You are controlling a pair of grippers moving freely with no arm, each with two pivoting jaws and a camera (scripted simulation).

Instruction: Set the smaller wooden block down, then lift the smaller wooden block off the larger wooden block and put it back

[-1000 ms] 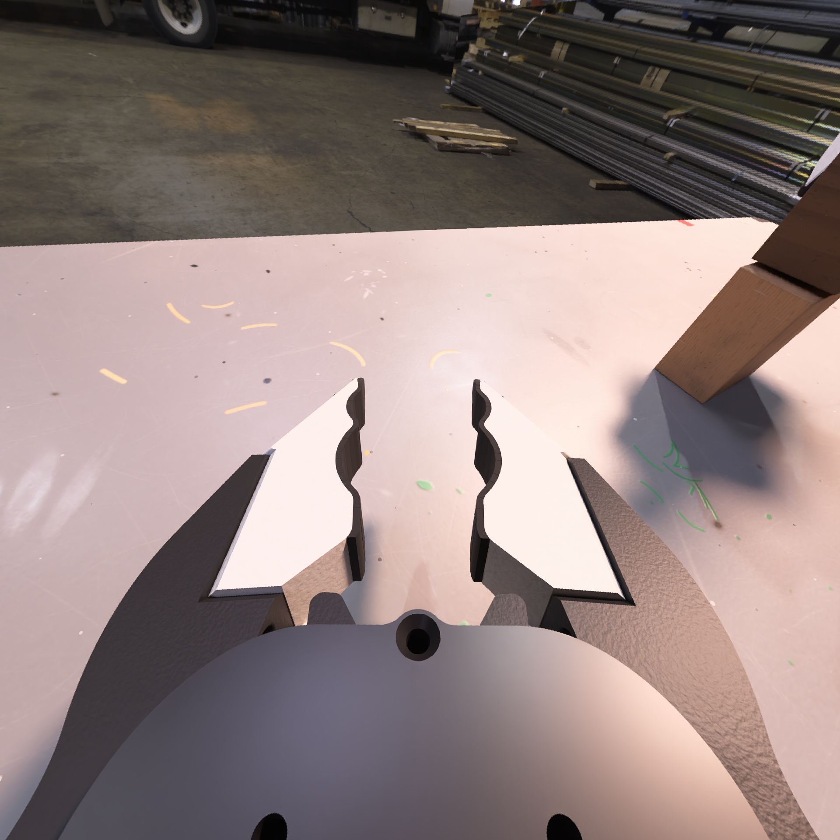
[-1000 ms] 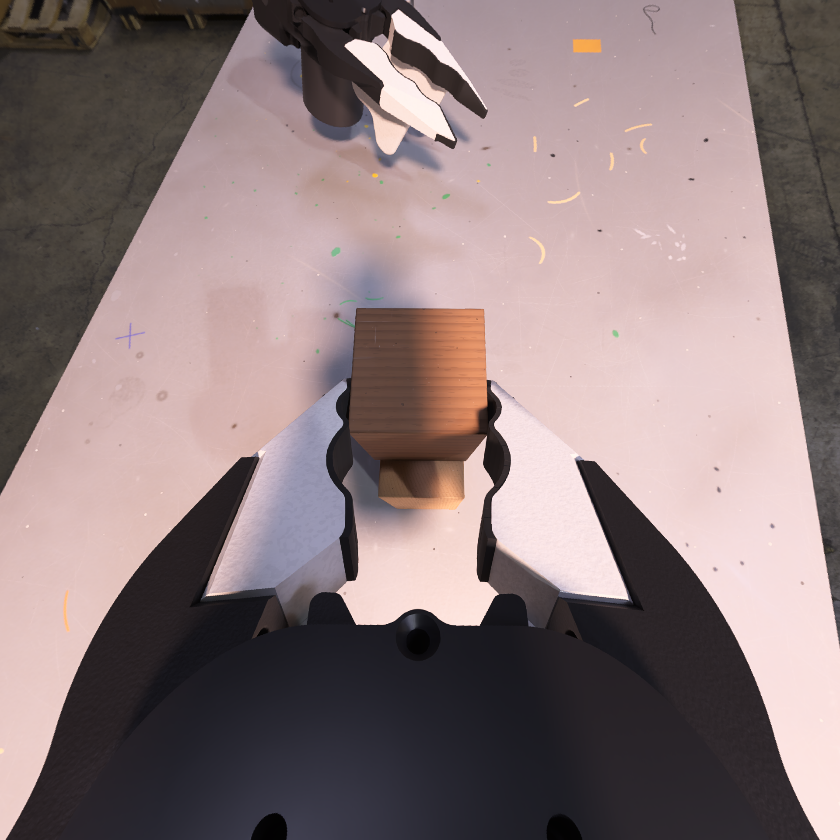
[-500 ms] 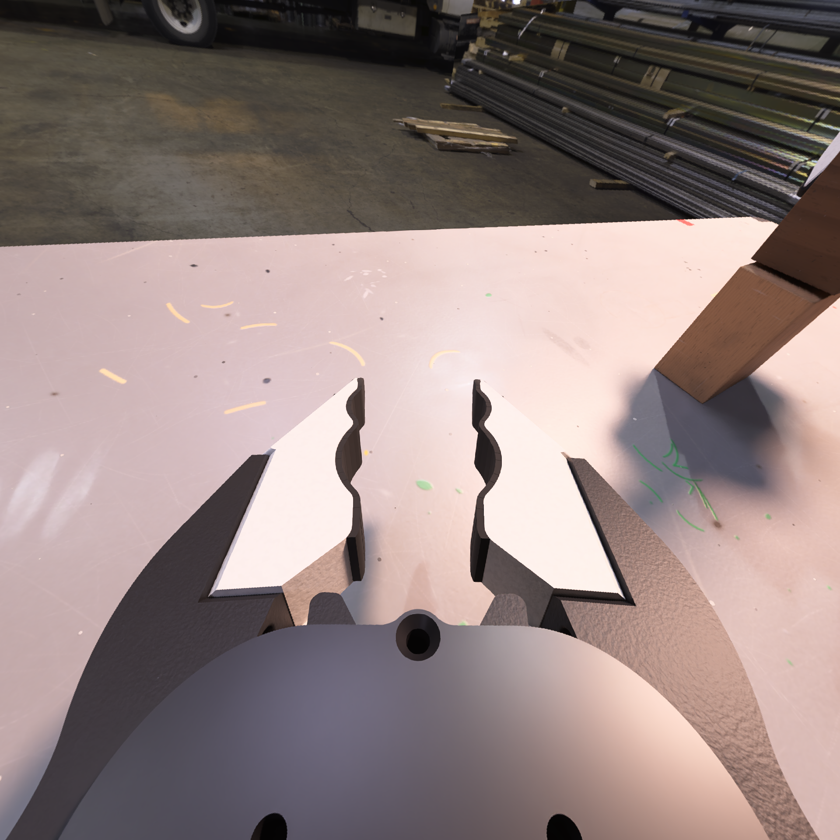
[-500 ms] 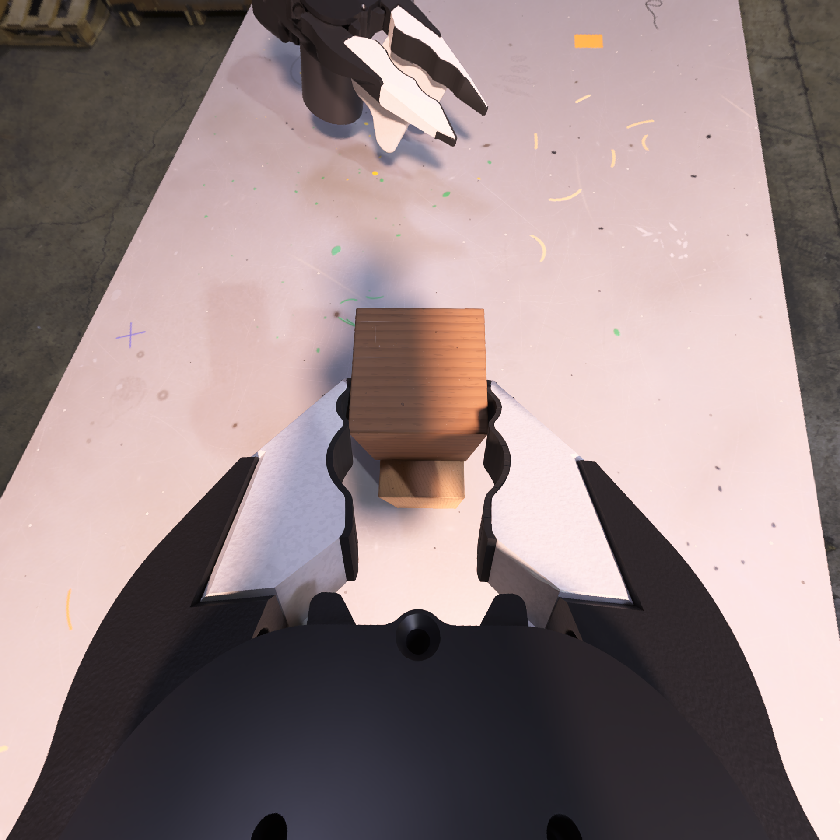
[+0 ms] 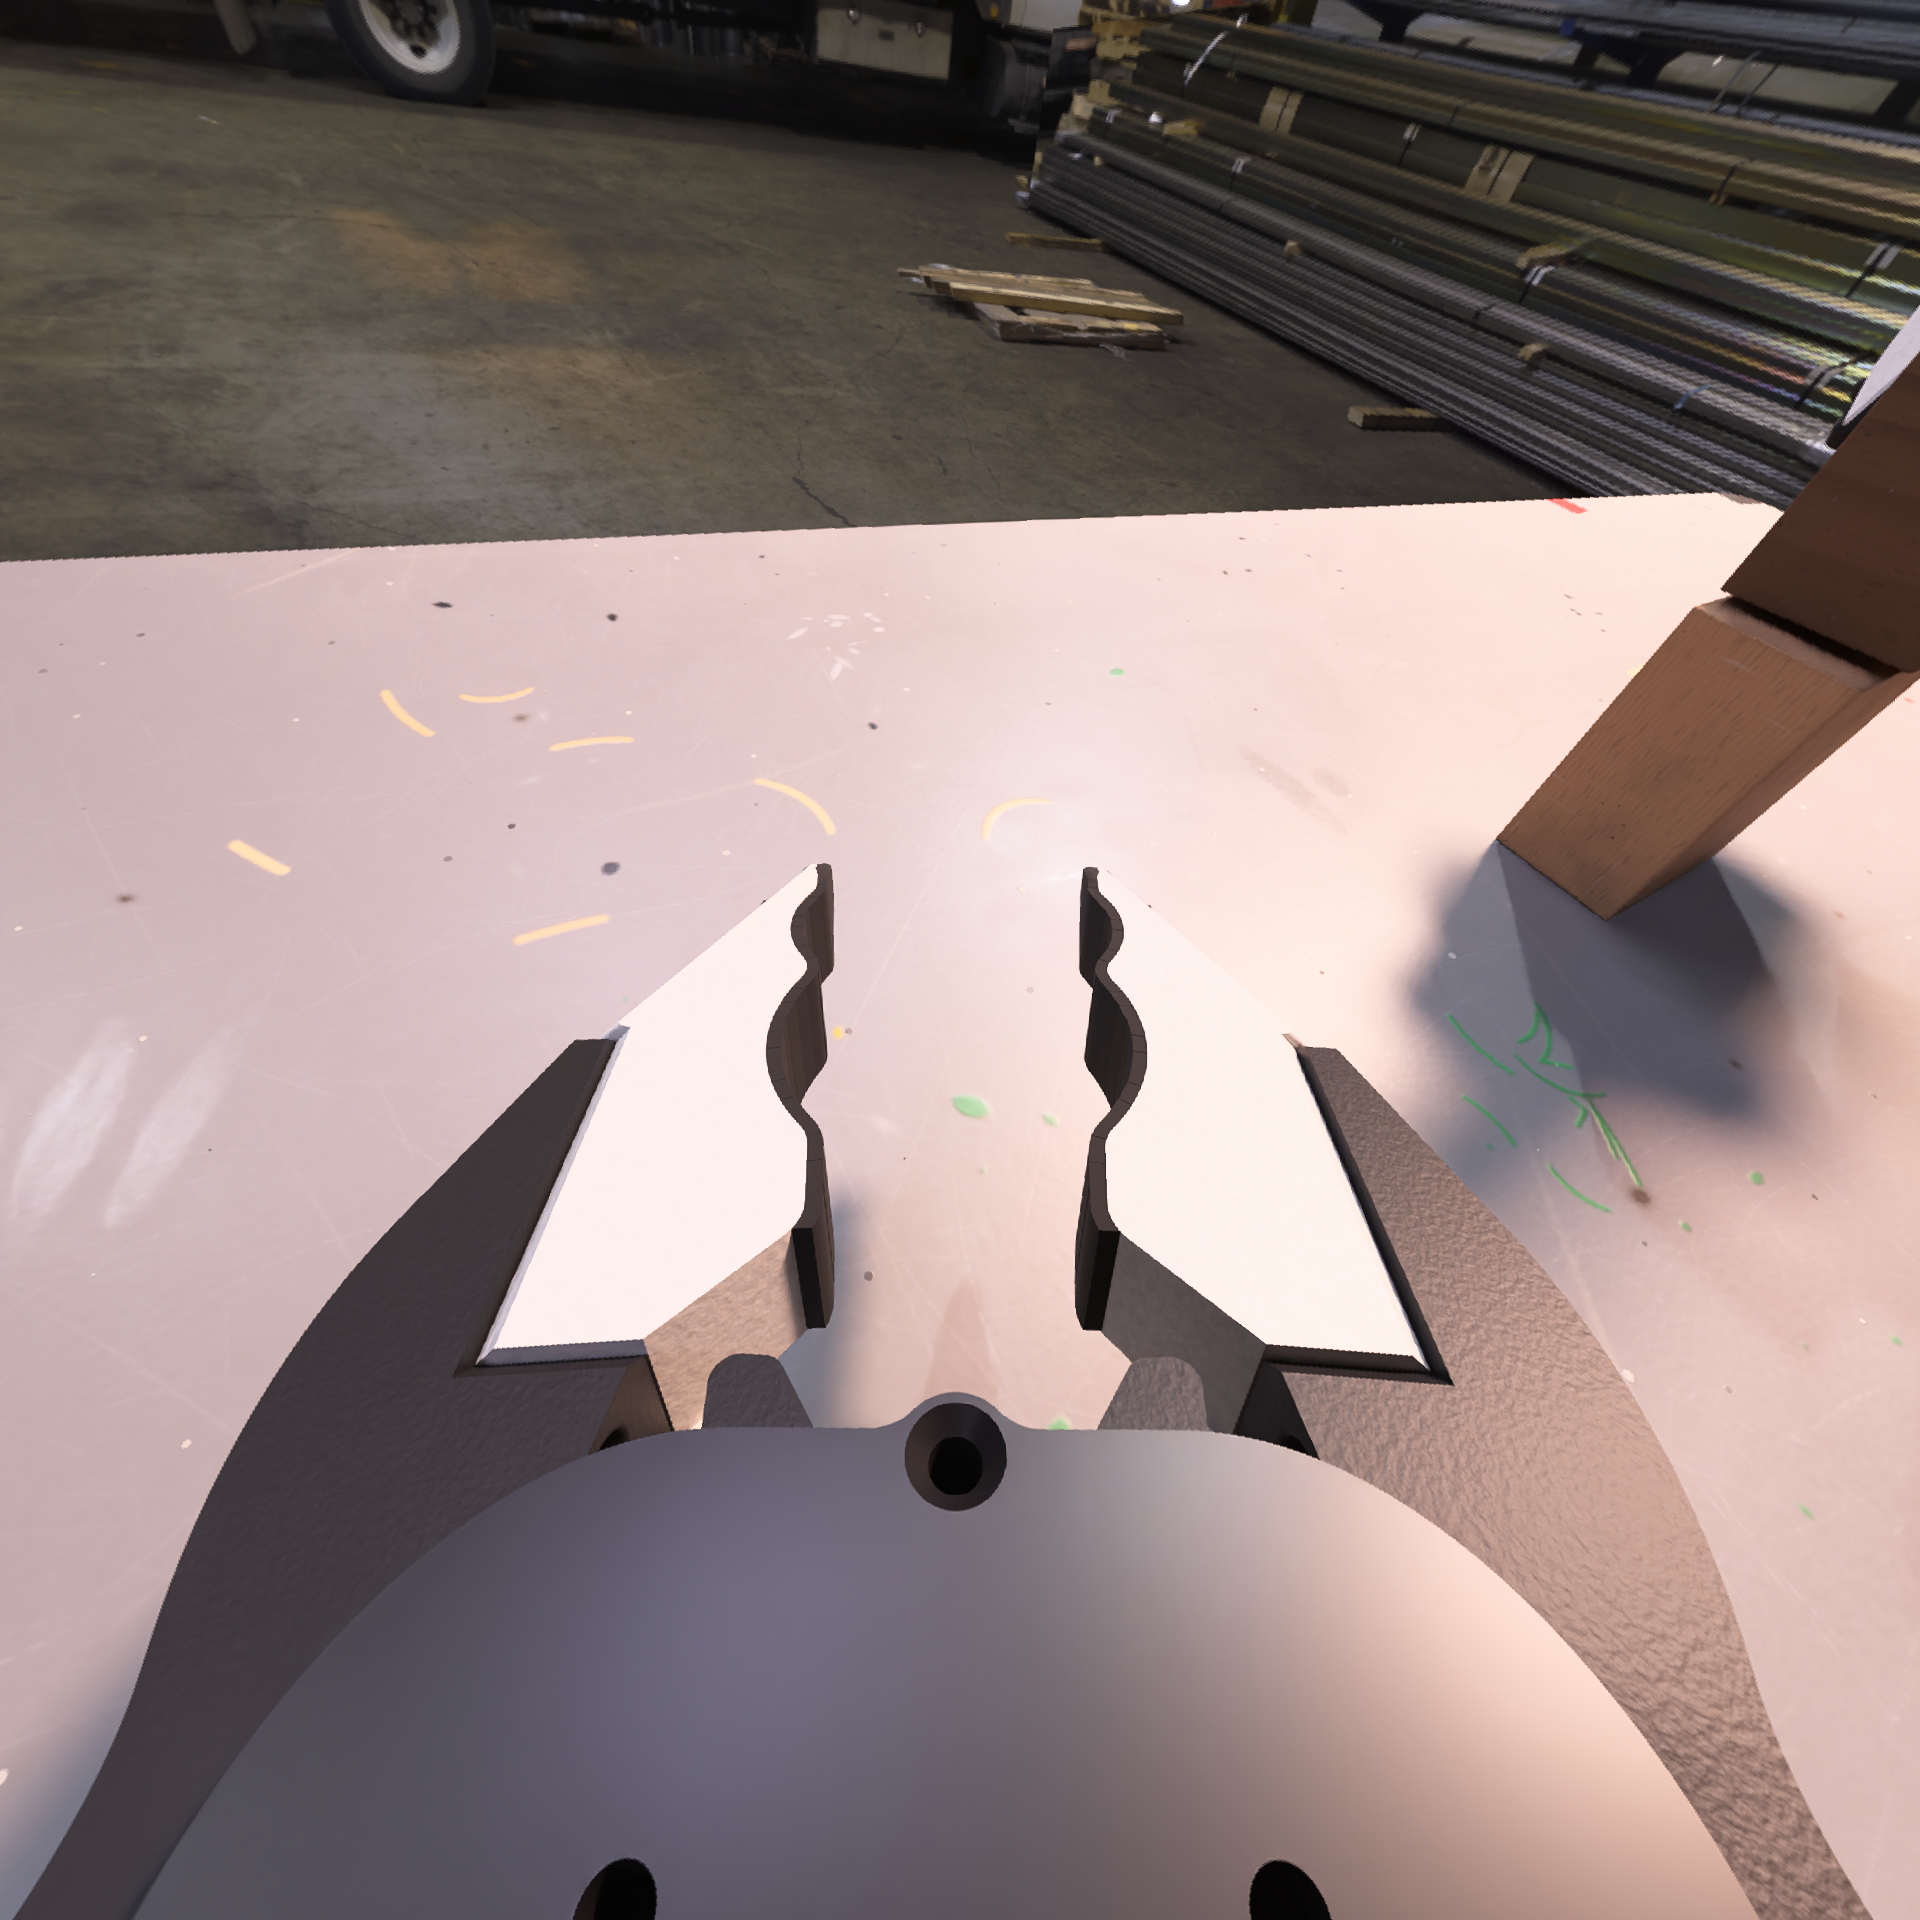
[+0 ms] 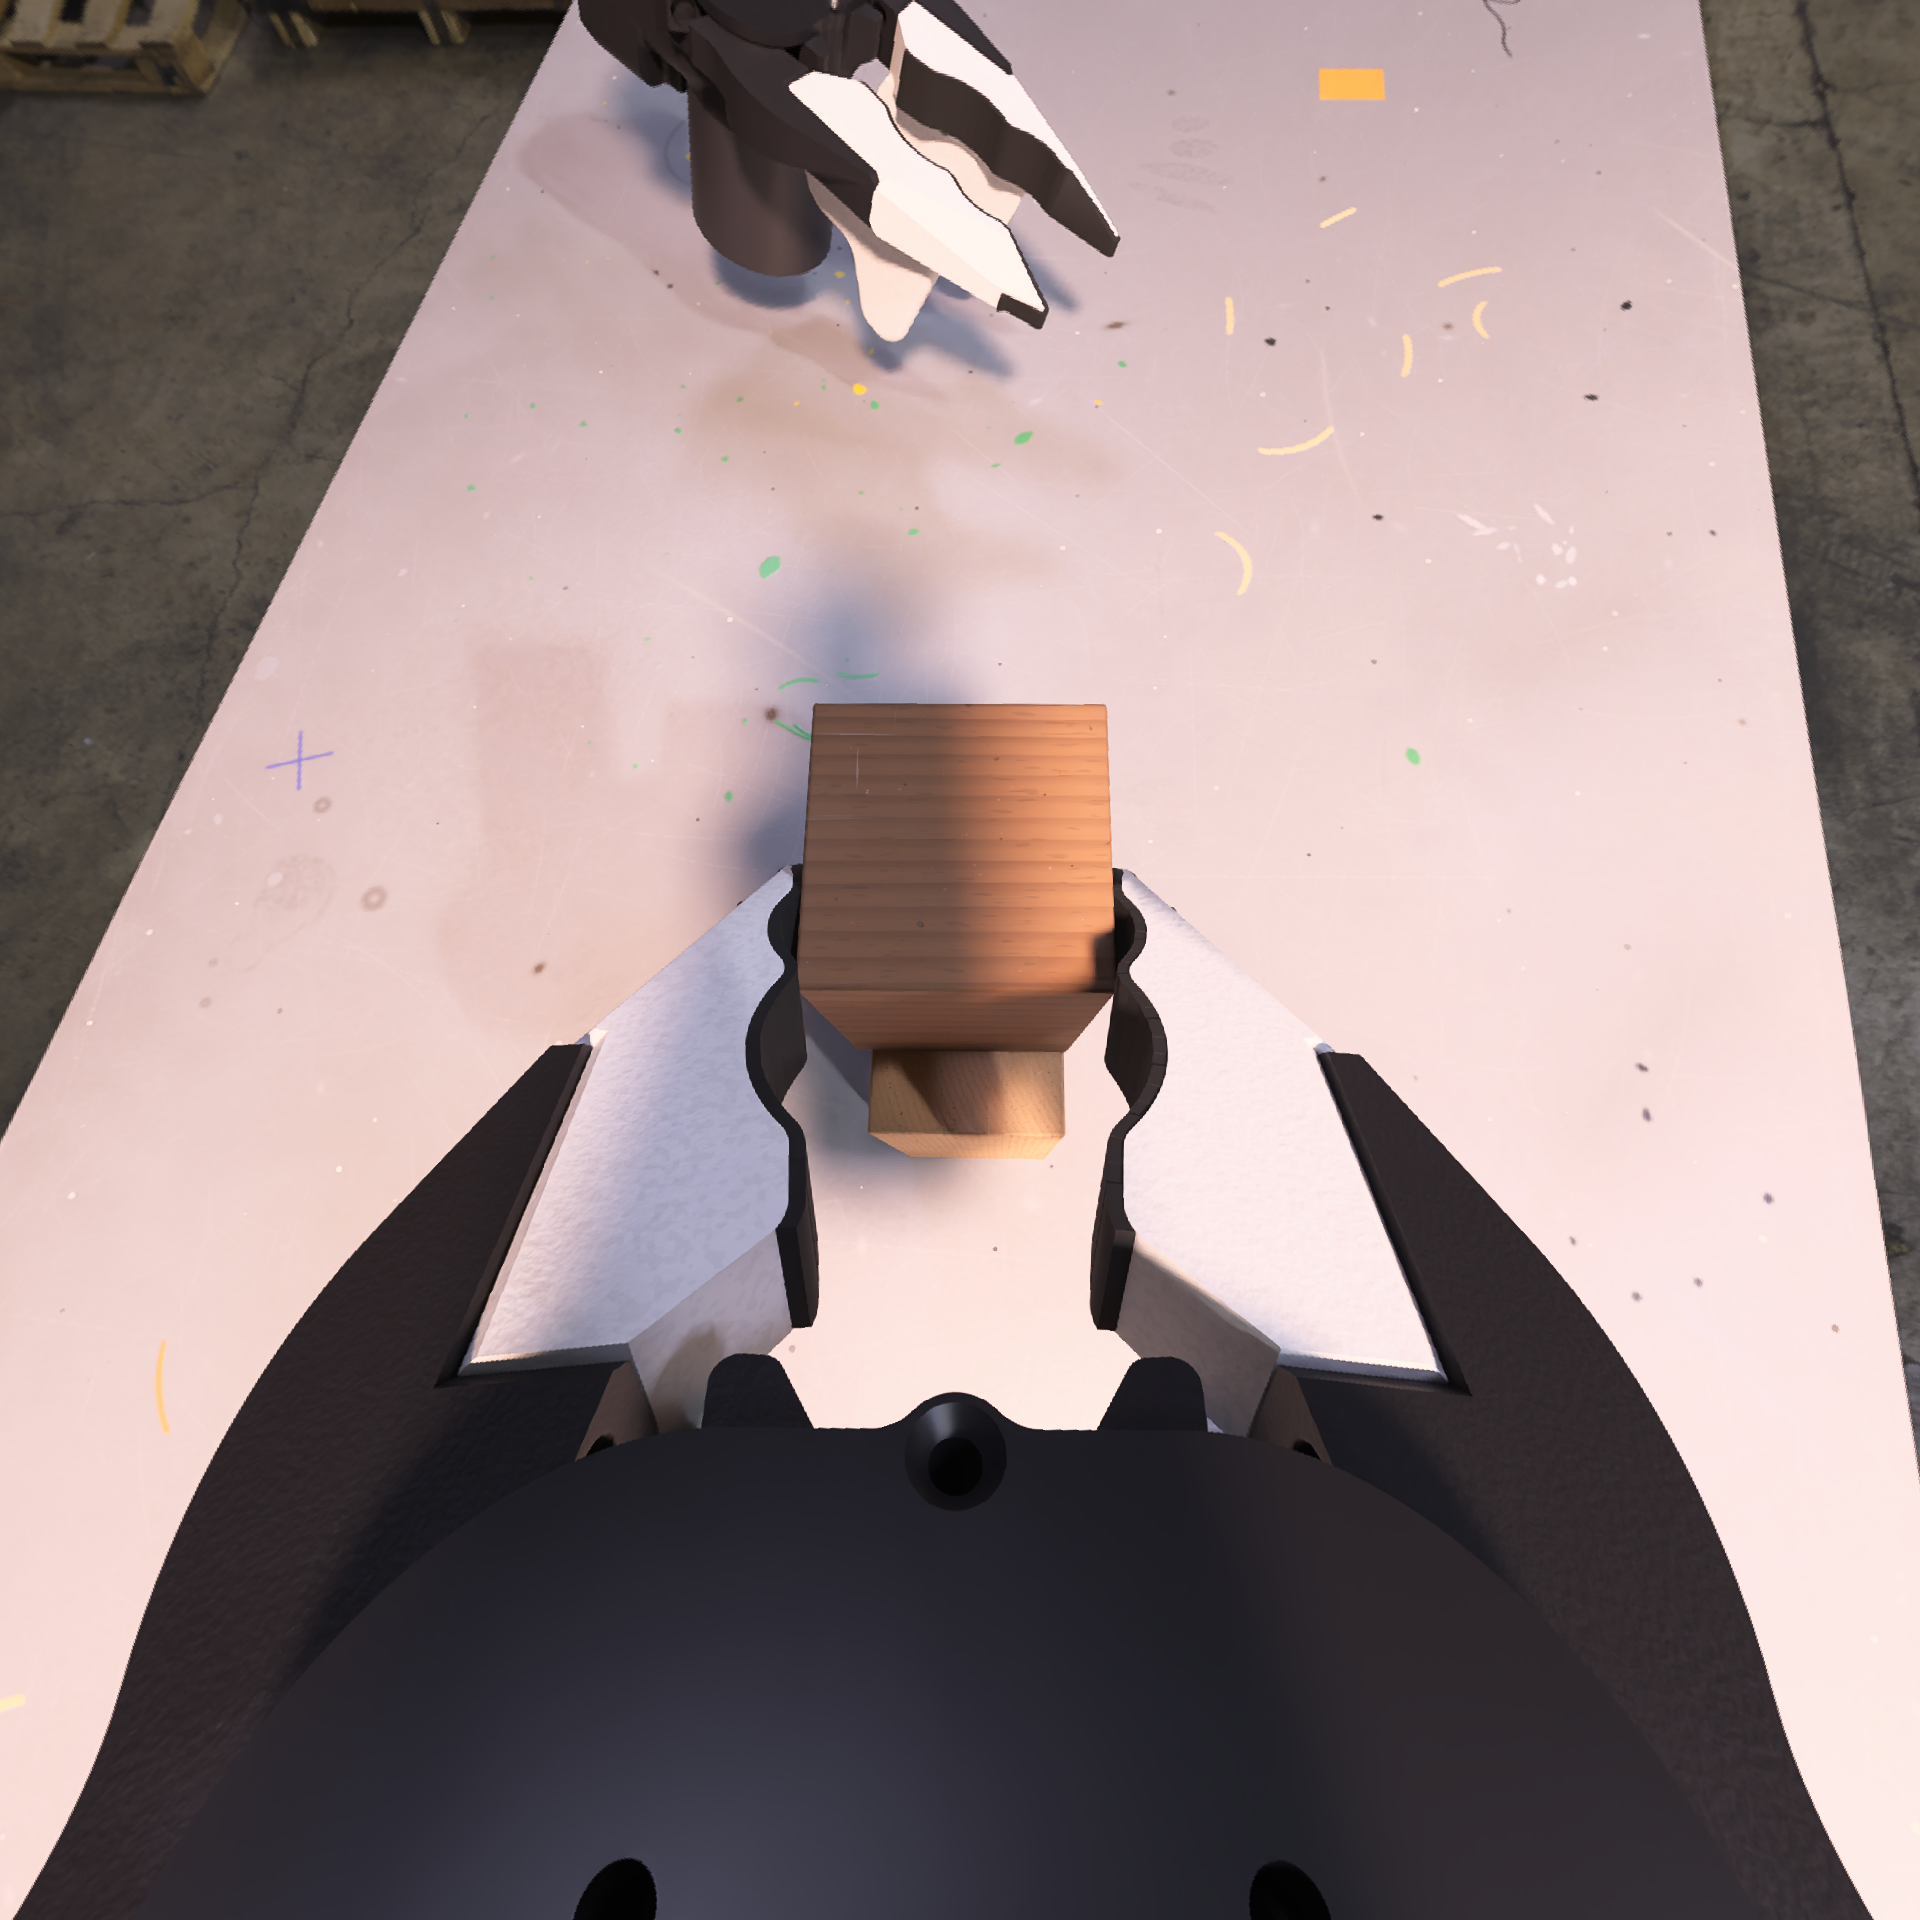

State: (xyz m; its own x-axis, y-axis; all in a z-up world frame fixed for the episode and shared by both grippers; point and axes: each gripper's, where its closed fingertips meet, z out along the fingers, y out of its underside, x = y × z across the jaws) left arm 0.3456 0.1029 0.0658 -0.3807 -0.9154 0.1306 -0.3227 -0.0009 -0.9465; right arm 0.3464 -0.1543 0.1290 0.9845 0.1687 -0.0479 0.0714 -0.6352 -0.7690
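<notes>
My right gripper (image 6: 956, 883) is shut on the darker, smaller wooden block (image 6: 956, 852), one finger on each side. It holds the block right on top of the lighter, larger wooden block (image 6: 966, 1107), which stands on the pale table (image 6: 1455, 935). In the left wrist view the lighter block (image 5: 1683, 769) stands at the far right with the darker block (image 5: 1849, 561) on its top; only a thin seam shows between them. My left gripper (image 5: 956, 873) is open and empty, low over the table. It also shows at the far end in the right wrist view (image 6: 1070, 278).
The table's far edge (image 5: 935, 530) drops to a concrete floor with a wooden pallet (image 5: 1039, 301) and stacked metal bars (image 5: 1455, 208). In the right wrist view, floor lies along both long table edges. An orange square mark (image 6: 1351, 83) is near the far end.
Almost nothing. The right wrist view has shifted very slightly over the table; the blocks and the left gripper have not visibly moved.
</notes>
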